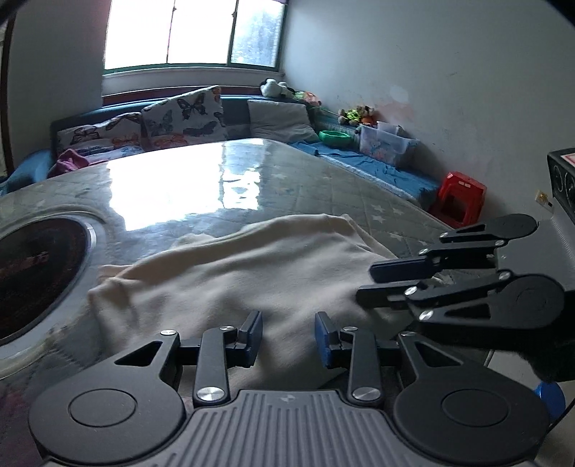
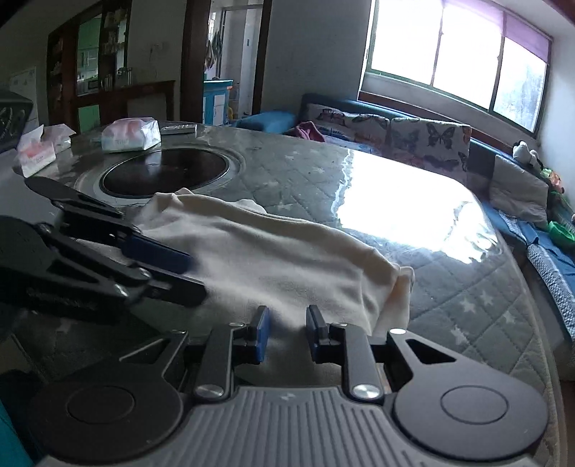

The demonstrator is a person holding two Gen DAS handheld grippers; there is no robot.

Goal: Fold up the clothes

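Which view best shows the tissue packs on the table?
The right wrist view: two tissue packs sit beyond the dark round inset, at the table's far edge. The left wrist view shows only part of that inset, no packs.

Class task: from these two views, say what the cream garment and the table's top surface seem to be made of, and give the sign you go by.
Cream garment: seemingly a soft knit or fleece, matte; it slumps in rounded folds and gives no glare.
Table top: apparently a clear glossy sheet, glass or plastic, over grey star-print quilted cloth; it mirrors the window while the stitching shows through.
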